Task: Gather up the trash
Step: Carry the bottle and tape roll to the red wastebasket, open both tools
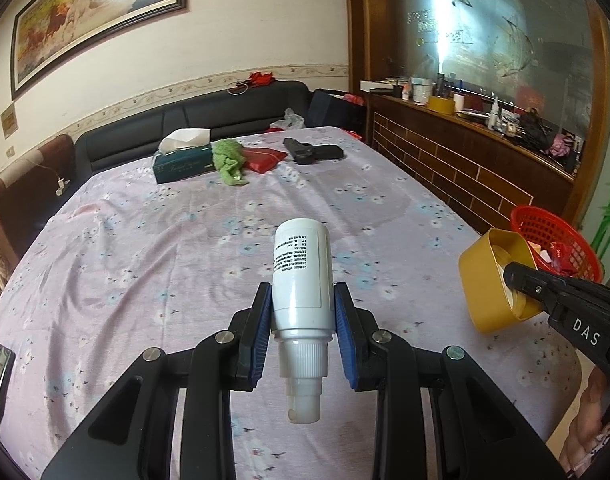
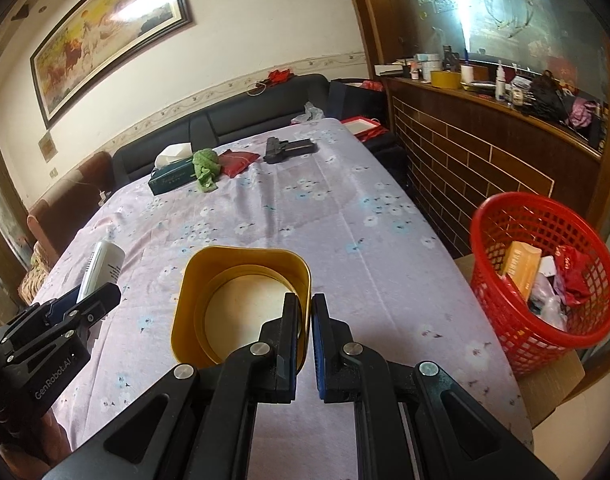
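The left gripper (image 1: 303, 312) holds a white pump bottle (image 1: 303, 276) by its lower body, fingers closed on both sides, nozzle pointing toward the camera, above the floral-clothed worktop (image 1: 185, 248). The right gripper (image 2: 305, 320) has its fingers clamped narrow on the wall of a gold container (image 2: 241, 304), one finger inside, one outside. A red mesh basket (image 2: 545, 280) holding trash stands just beside the worktop's right edge, near the gold container.
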The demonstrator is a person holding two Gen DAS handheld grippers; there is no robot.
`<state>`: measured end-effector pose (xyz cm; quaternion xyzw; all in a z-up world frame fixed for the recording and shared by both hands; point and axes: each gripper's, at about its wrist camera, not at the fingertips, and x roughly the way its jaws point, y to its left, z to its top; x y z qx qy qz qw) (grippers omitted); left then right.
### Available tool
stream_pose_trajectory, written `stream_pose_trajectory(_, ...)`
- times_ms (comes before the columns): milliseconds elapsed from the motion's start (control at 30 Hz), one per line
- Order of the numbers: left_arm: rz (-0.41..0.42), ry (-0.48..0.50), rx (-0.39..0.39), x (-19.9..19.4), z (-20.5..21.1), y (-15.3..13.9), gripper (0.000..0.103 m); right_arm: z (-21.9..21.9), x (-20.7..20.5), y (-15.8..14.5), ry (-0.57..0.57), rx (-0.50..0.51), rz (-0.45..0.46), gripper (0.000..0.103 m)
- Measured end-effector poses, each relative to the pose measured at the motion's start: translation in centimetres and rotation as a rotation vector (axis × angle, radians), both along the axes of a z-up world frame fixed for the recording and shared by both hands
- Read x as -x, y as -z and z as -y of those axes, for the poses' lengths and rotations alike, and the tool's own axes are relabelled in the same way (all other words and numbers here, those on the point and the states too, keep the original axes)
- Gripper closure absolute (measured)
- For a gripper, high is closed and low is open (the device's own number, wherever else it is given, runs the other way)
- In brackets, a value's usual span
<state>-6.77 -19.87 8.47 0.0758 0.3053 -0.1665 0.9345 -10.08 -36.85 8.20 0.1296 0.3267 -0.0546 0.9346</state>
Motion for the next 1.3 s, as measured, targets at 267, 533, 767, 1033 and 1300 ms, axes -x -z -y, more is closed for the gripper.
stream_pose_trajectory(267,-0.023,0.113,-0.012,0.8,4.8,-0.6,0.074,3.9,2.0,-0.5,0.073,-0.028,0.032,0.096)
stream_pose_trajectory(533,-0.112,0.362,0.058,1.7,14.5,-2.4,0.074,13.6,5.9,-1.9,0.289,-0.047,0.069,0.096)
stream_pose_trajectory(767,-0.184,0.511,0.088,1.6,23.5,-2.3,0.074,22.0,8.6,-2.9,0.455,-0.035,0.068,0.096)
stream_pose_trajectory(1033,-0.283,0.524,0.155,-0.4,28.0,-0.5,0.047,26.8,6.4,-1.5,0.481,-0.052,0.020,0.073)
stream_pose_trajectory(1300,-0.102,0.451,0.129,1.9,21.7,-1.5,0.021,24.3,10.0,-2.7,0.542,0.060,0.062,0.020)
